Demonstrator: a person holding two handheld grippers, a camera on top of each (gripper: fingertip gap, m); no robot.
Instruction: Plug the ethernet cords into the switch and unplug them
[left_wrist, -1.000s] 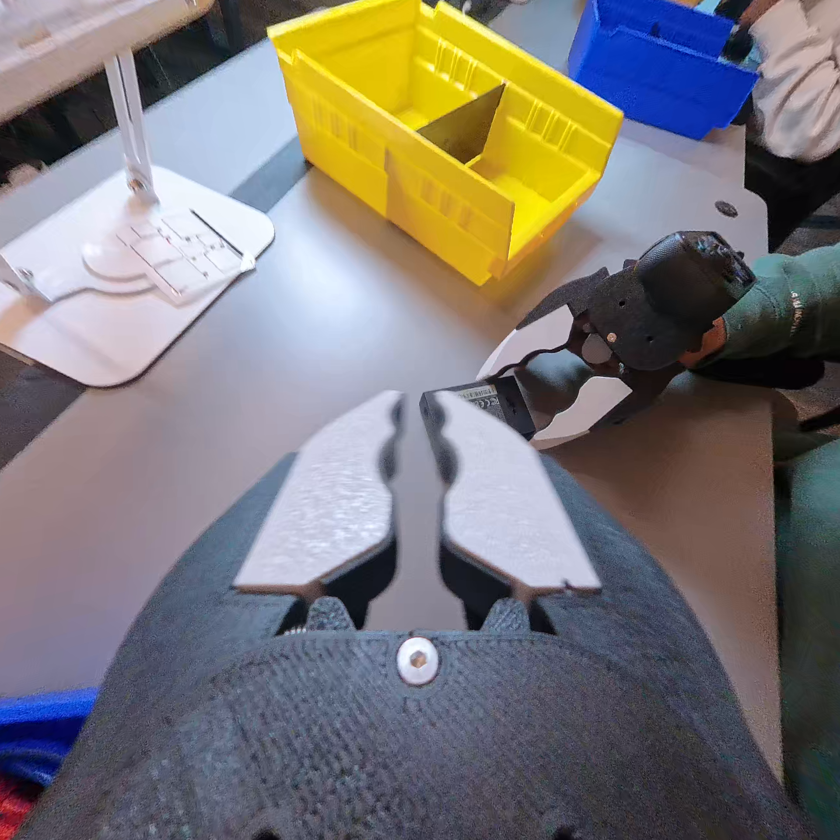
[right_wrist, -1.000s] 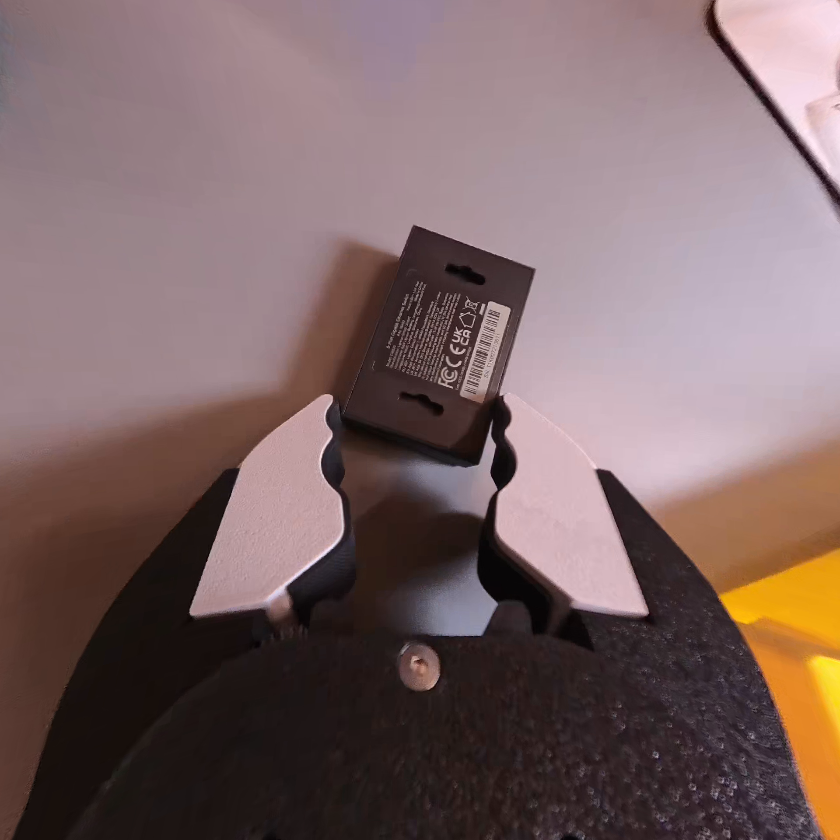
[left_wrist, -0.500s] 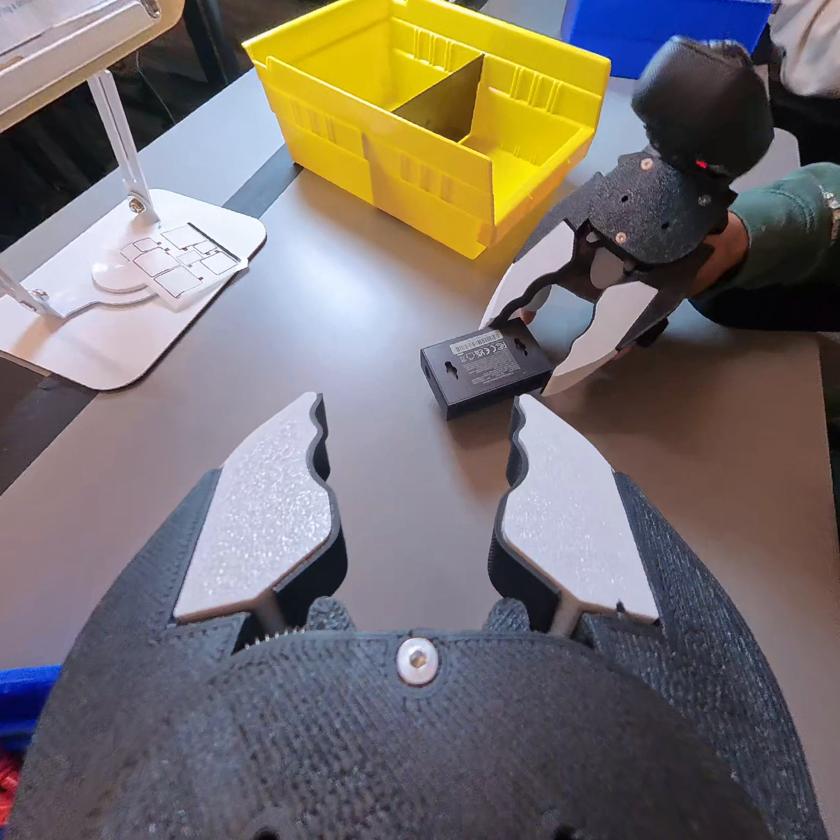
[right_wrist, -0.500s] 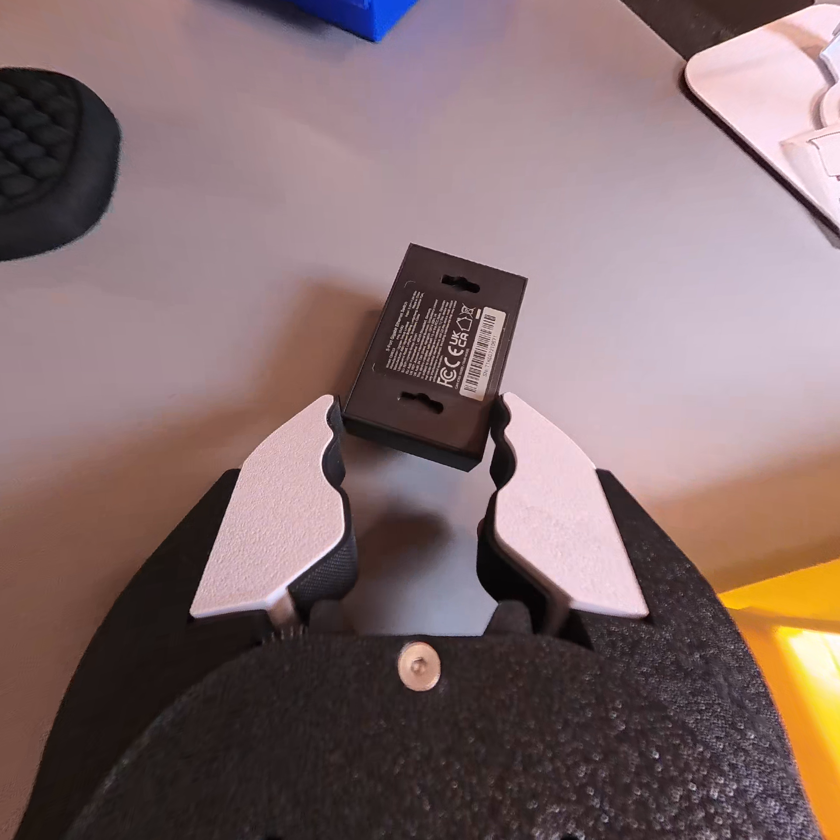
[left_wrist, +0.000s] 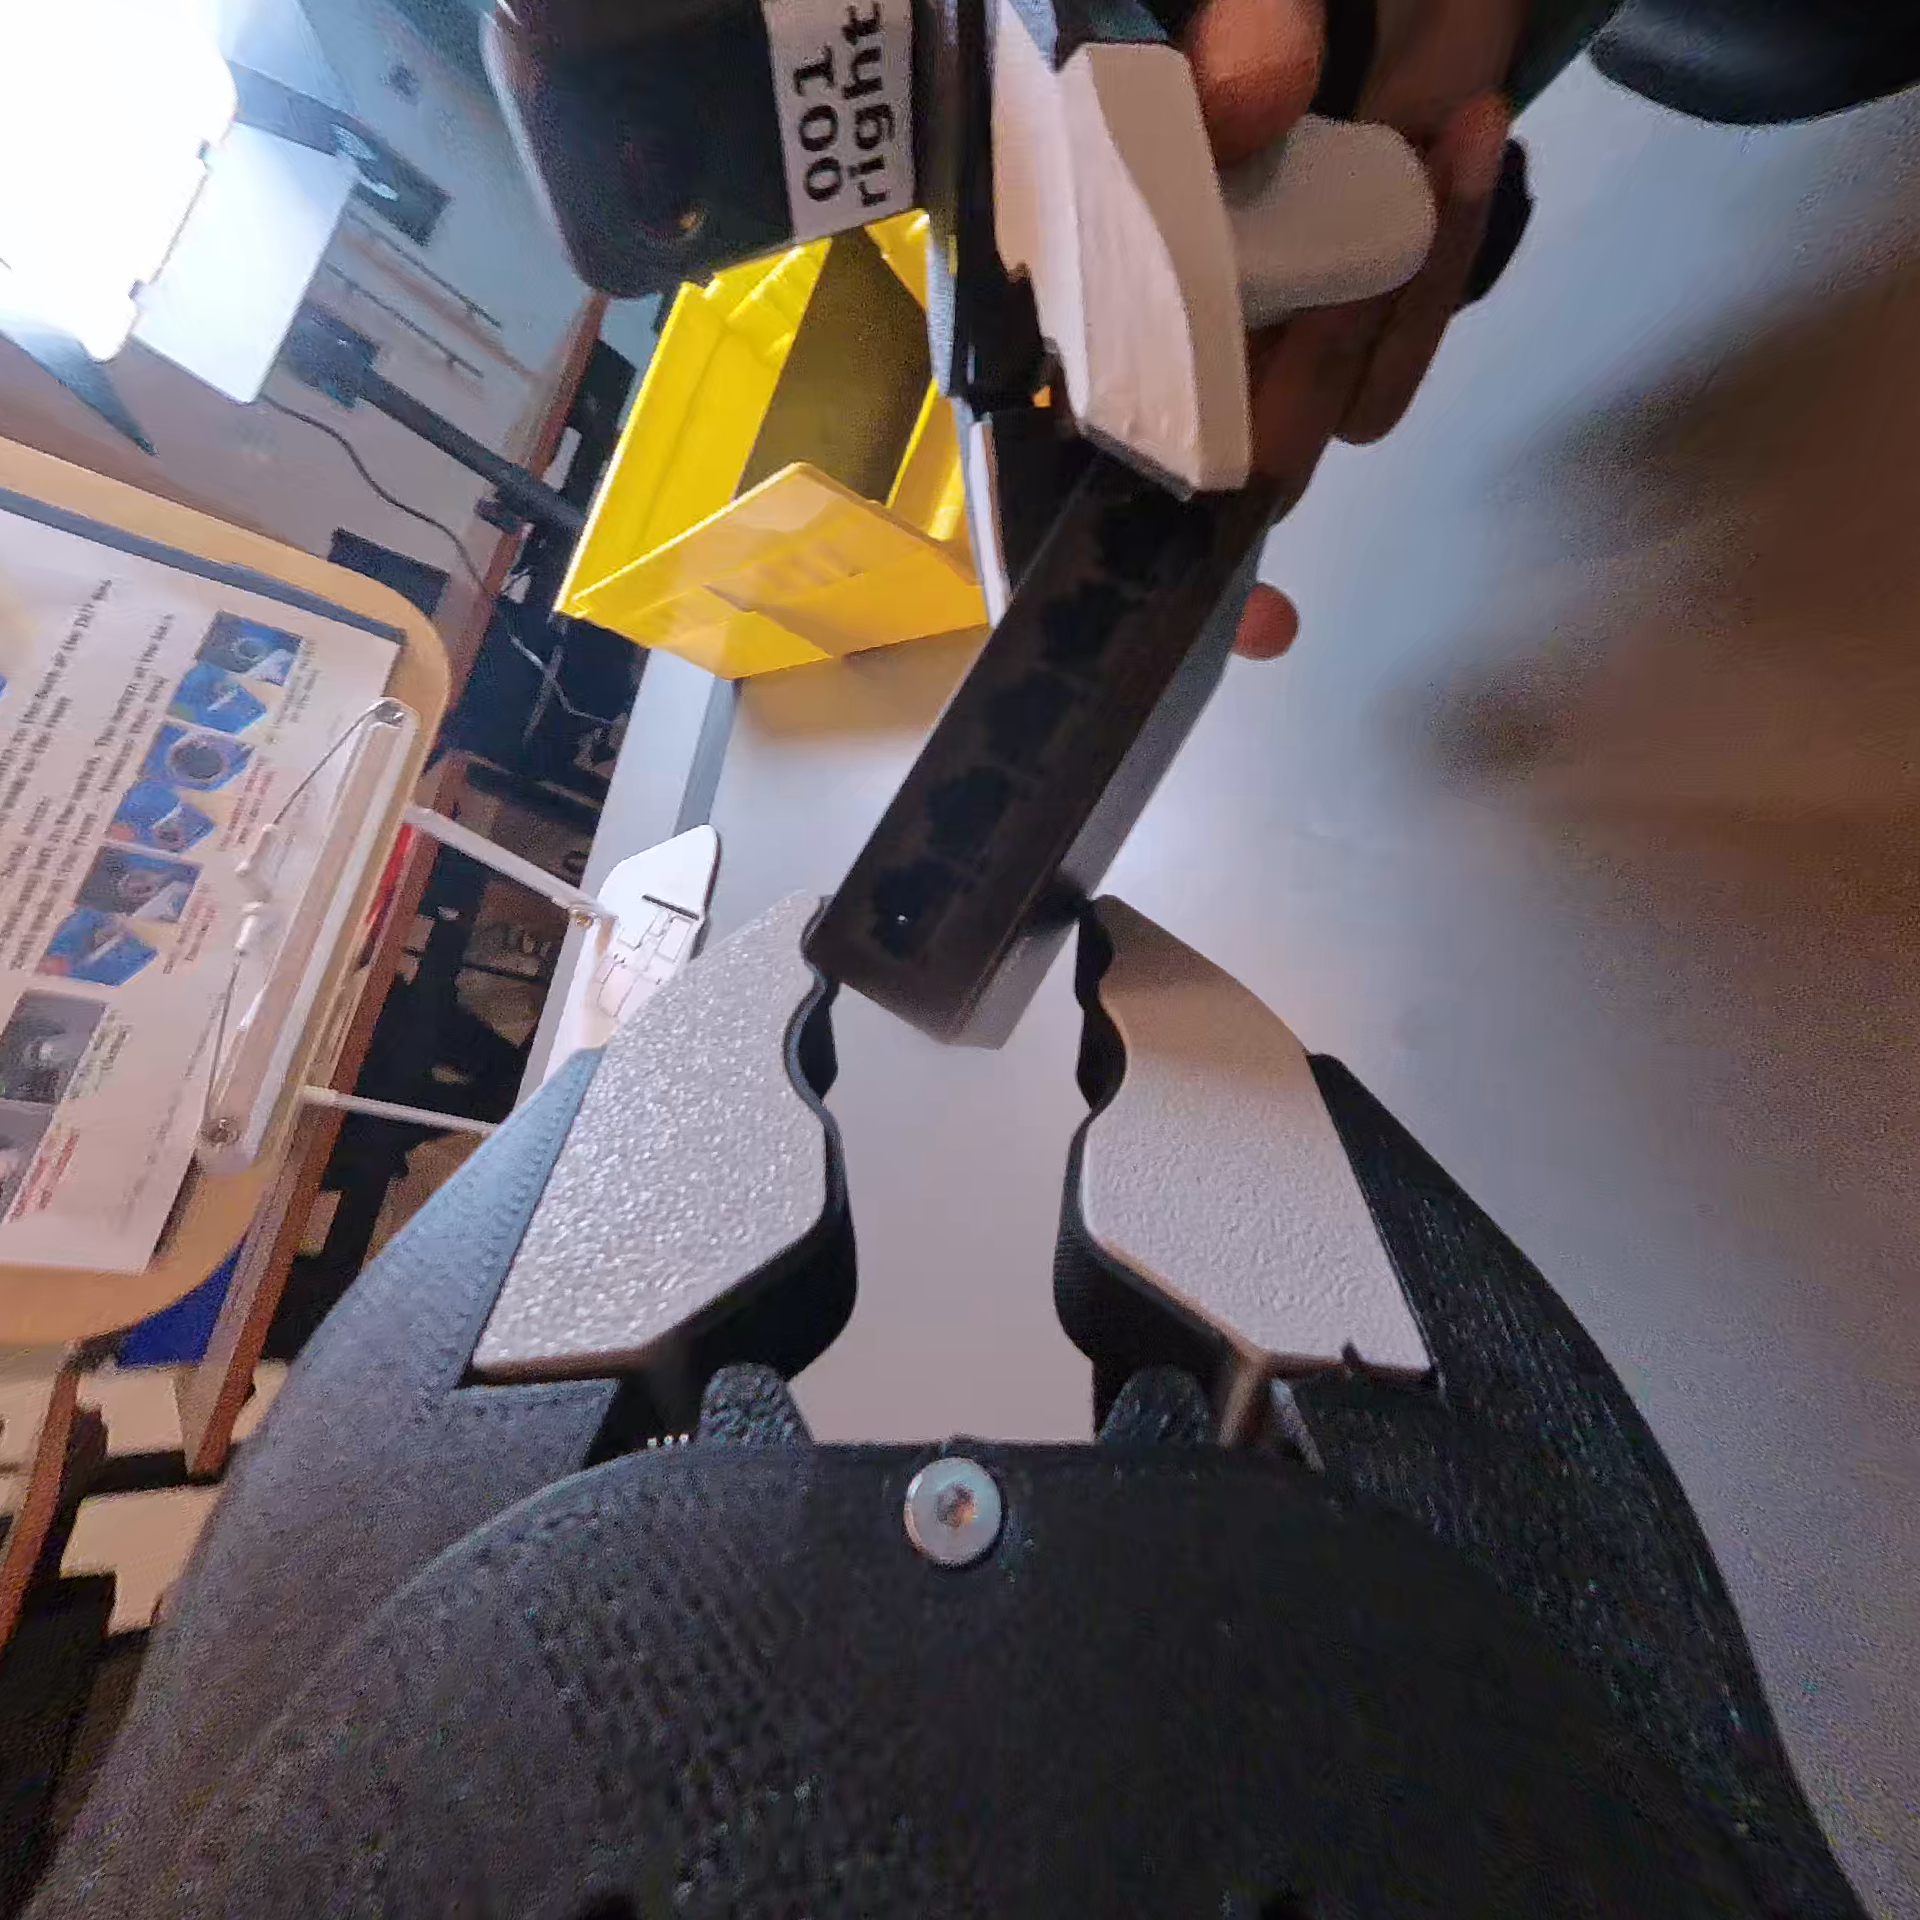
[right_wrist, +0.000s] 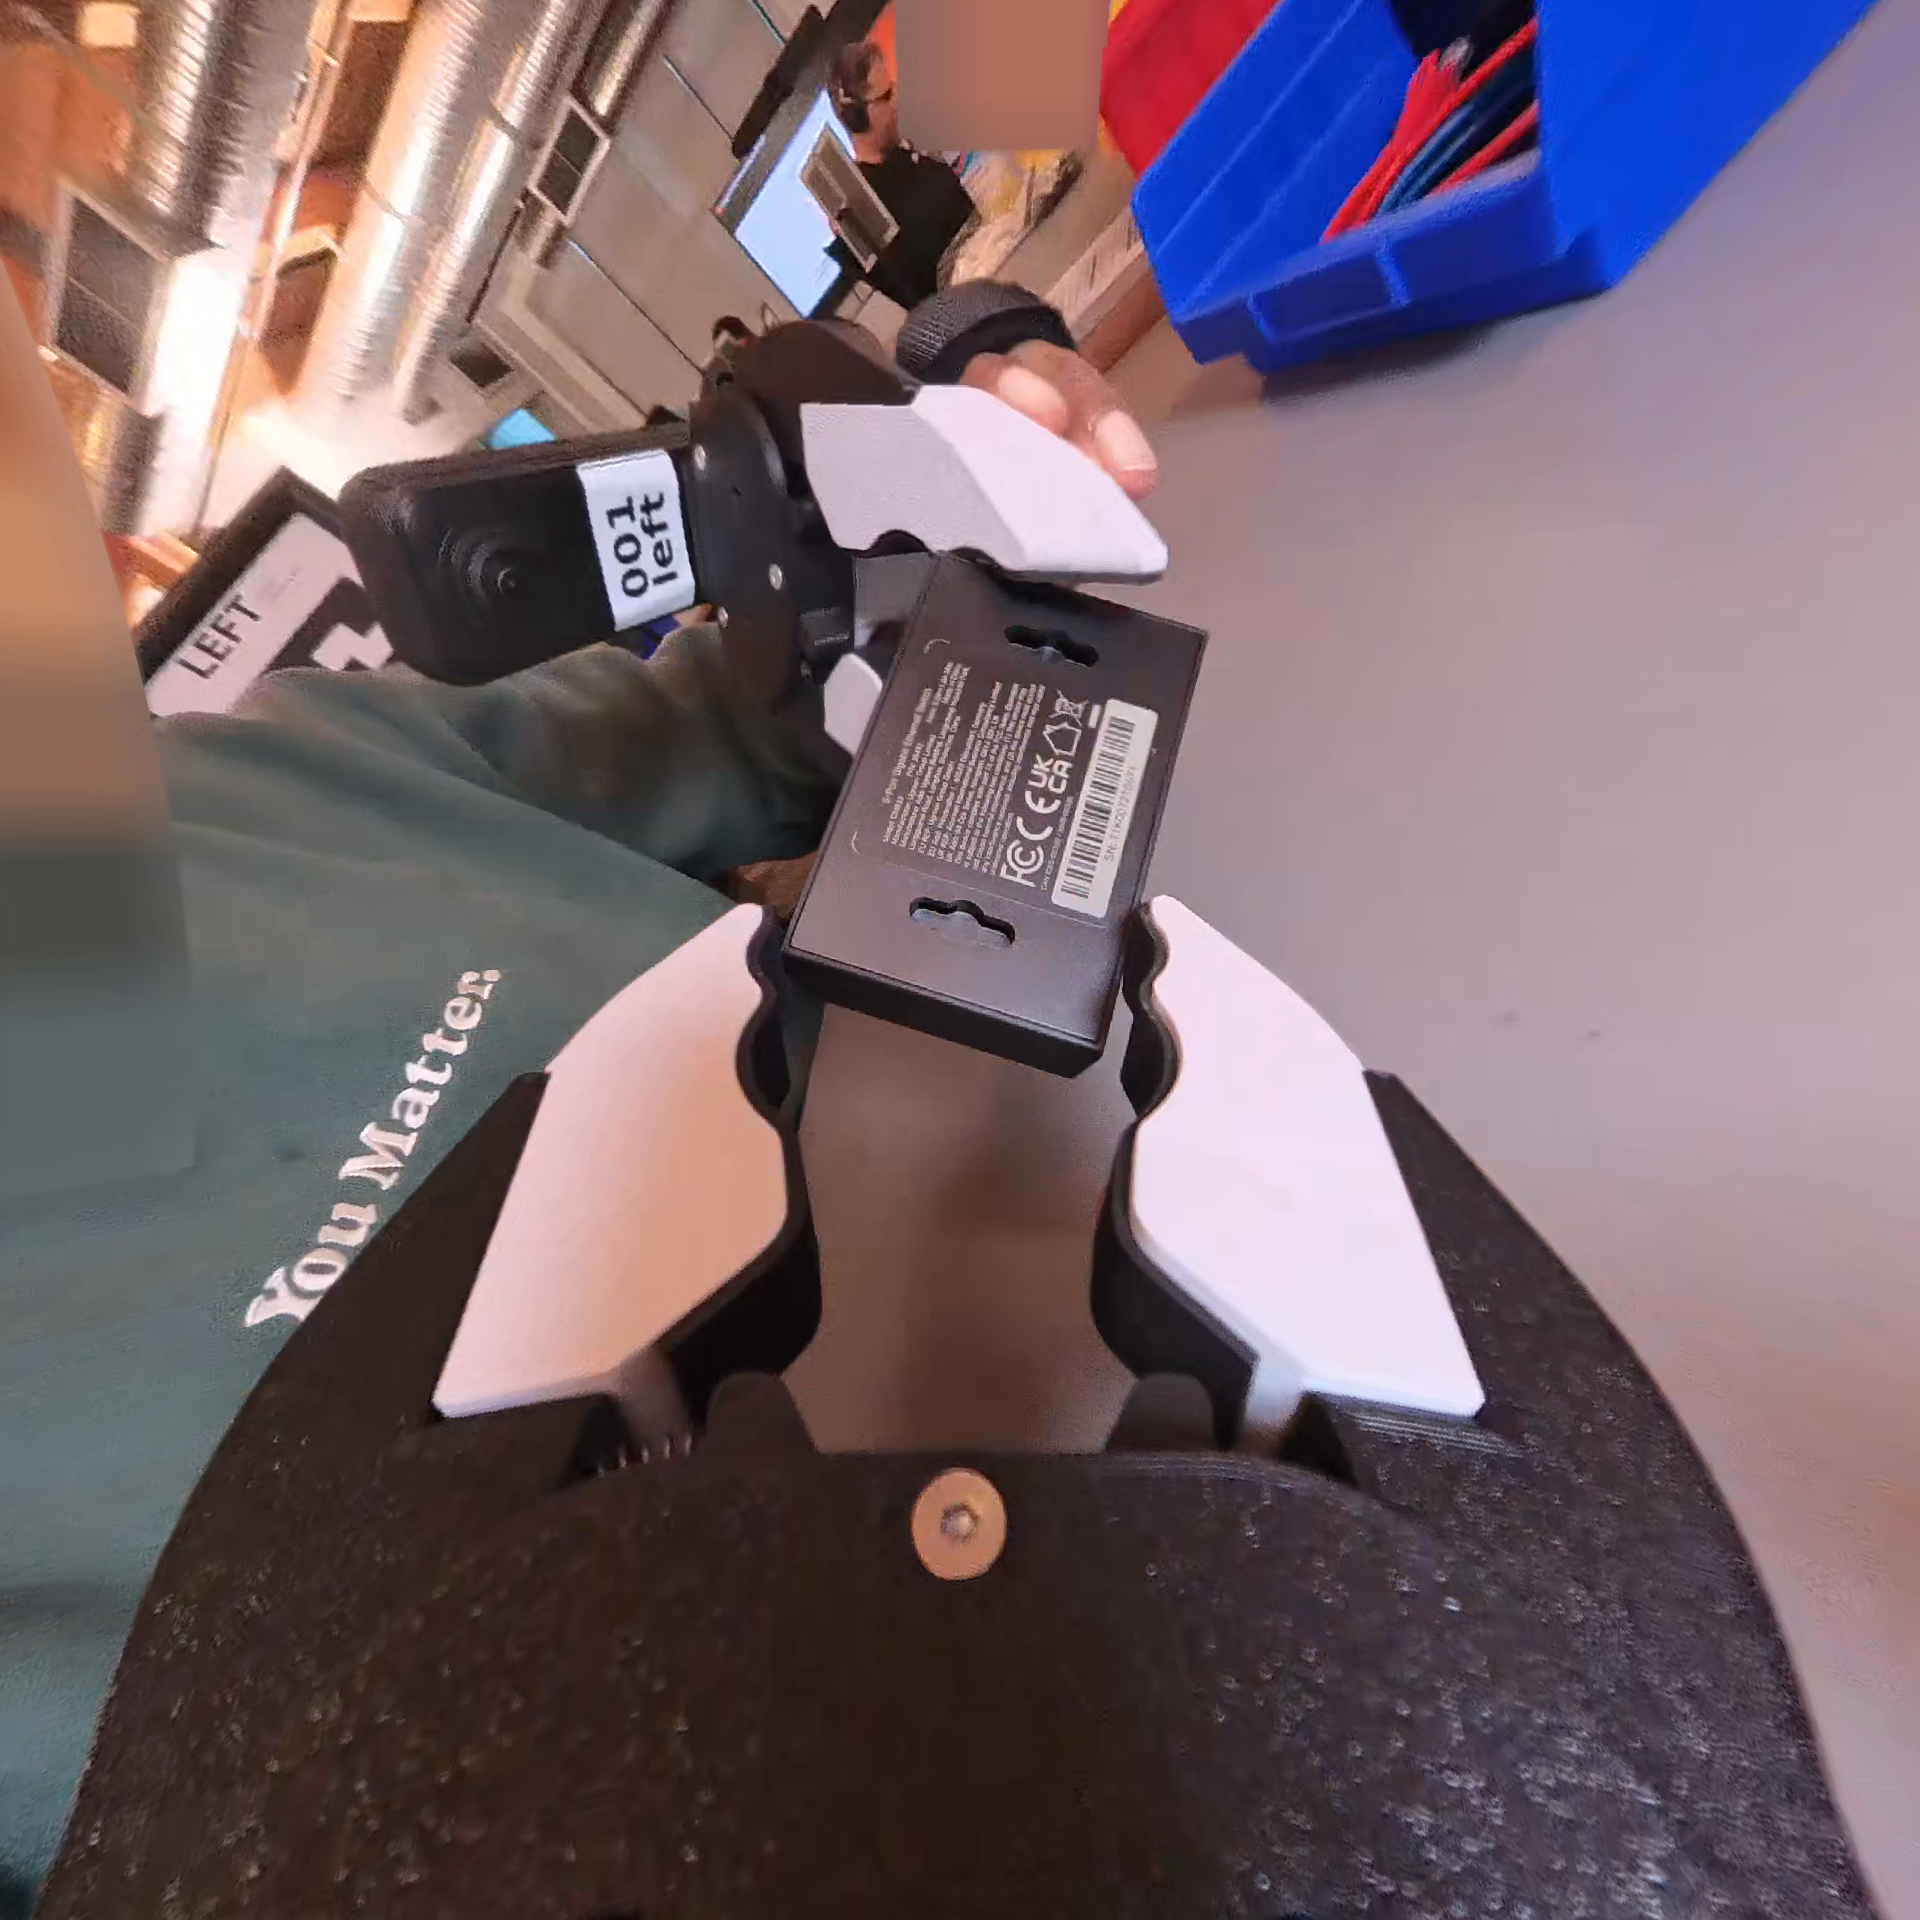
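The black switch (left_wrist: 1039, 748) is held up off the grey table (left_wrist: 1558, 987), tilted, between both grippers. My left gripper (left_wrist: 951, 935) is shut on its near end, and the row of ports faces this camera. In the right wrist view the switch (right_wrist: 1008, 810) shows its labelled underside. My right gripper (right_wrist: 956, 935) is shut on the end nearest it. One of the left gripper's fingers (right_wrist: 977, 488) clamps the far end there. Red and blue ethernet cords (right_wrist: 1444, 145) lie in a blue bin (right_wrist: 1351, 270). No cord is in the switch.
A yellow bin (left_wrist: 769, 592) with a black divider stands on the table behind the switch. A white stand holding a printed sheet (left_wrist: 156, 831) is at the left. The holder's green sleeve (right_wrist: 364, 883) fills the left of the right wrist view.
The switch lay on the table between my right fingers. My left gripper opened, moved in and shut on its other end. Both grippers have lifted and tilted it.
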